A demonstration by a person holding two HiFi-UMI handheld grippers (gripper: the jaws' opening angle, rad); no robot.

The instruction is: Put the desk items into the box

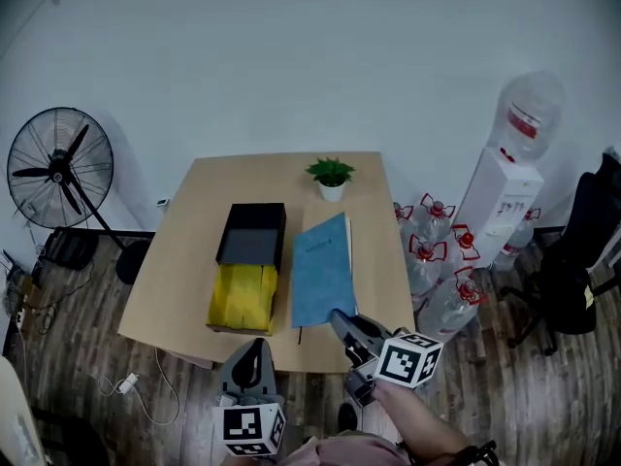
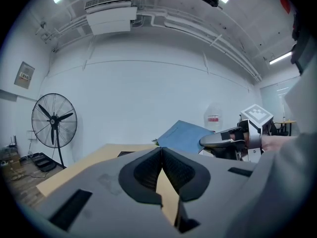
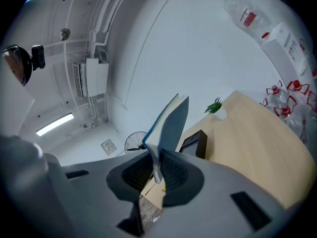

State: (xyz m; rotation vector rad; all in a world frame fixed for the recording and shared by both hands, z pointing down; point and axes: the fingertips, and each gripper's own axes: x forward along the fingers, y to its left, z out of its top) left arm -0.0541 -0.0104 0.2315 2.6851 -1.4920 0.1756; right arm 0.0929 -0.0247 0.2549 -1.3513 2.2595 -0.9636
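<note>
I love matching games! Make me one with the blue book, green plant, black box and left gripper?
1 flat blue book
2 small green plant in a white pot
3 black rectangular box
4 left gripper

A shut, empty
B at the wooden desk's far edge
C clamped in the right gripper
D mid-desk, beside the book

Pairs: 1-C, 2-B, 3-D, 4-A
</note>
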